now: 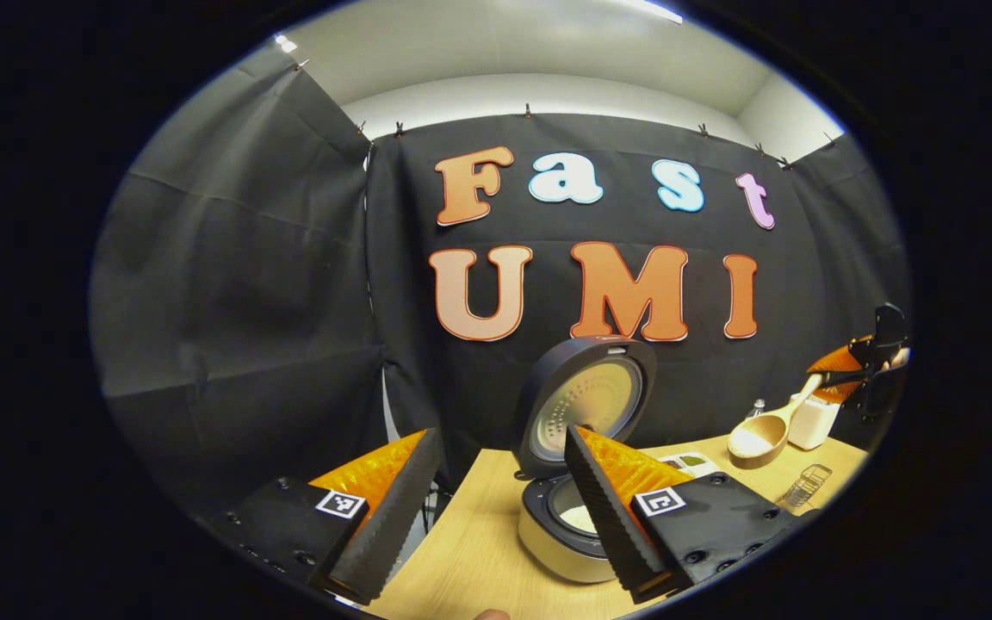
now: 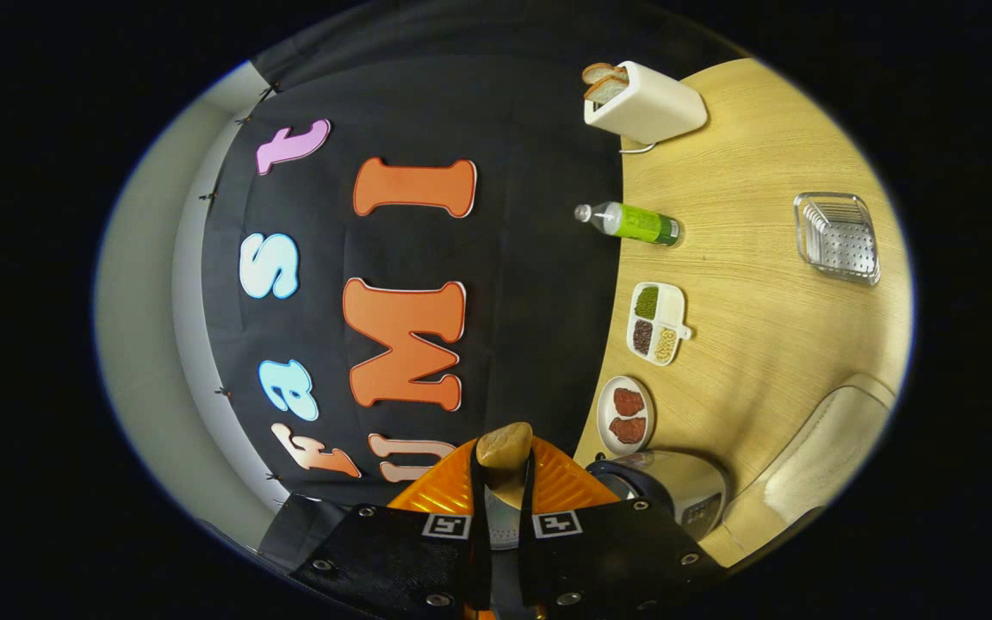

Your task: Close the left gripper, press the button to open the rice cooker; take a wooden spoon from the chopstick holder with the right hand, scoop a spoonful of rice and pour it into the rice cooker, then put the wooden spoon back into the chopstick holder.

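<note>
Holding the wooden spoon [image 1: 770,430] by its handle, your right gripper [image 2: 503,469] has both fingers pinched on it, bowl w/ rice pointing toward the rice cooker [image 1: 573,482] but well right of its open pot. Left gripper [image 1: 500,508] is spread, empty, just in front of the cooker, so the right one makes the carry leftward.

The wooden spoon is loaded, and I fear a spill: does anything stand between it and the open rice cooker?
Nothing visible does. The wooden spoon hangs above the table, right of the rice cooker, whose lid stands up behind the pot.
</note>
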### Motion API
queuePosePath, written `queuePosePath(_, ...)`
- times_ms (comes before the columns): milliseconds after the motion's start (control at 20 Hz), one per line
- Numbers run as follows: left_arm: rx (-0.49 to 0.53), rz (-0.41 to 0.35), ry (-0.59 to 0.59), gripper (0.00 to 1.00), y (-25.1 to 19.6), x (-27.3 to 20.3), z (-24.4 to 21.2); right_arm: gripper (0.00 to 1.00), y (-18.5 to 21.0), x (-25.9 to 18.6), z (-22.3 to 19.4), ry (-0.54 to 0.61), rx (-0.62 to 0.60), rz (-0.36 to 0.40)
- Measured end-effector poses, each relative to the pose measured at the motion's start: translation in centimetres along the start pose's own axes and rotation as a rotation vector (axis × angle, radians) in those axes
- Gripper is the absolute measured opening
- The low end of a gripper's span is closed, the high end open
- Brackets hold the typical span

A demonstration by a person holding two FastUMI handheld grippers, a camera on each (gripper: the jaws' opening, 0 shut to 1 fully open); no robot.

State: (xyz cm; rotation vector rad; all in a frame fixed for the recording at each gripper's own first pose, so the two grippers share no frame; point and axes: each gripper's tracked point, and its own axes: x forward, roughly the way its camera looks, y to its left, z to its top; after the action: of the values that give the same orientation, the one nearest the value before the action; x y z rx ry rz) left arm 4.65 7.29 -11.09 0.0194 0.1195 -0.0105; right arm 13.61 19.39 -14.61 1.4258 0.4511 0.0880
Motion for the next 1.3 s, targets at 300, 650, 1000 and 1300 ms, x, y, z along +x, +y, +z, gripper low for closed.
queuePosePath(300,-0.024,-0.005,0.014,1.00,1.0,0.9,-0.1,0.12,2.6,3.6,-3.0,0.008,-0.056,0.015)
queuePosePath(650,0.018,0.024,-0.001,0.94,2.6,1.1,-0.5,0.12,4.2,6.3,-5.8,0.019,-0.192,0.054)
queuePosePath(1000,-0.005,0.019,0.018,1.00,3.3,1.4,-1.0,0.12,4.6,7.1,-7.1,0.008,-0.300,0.037)
queuePosePath(1300,0.010,0.036,0.019,0.97,4.2,1.1,-1.5,0.12,6.1,7.0,-7.4,-0.021,-0.435,0.066)
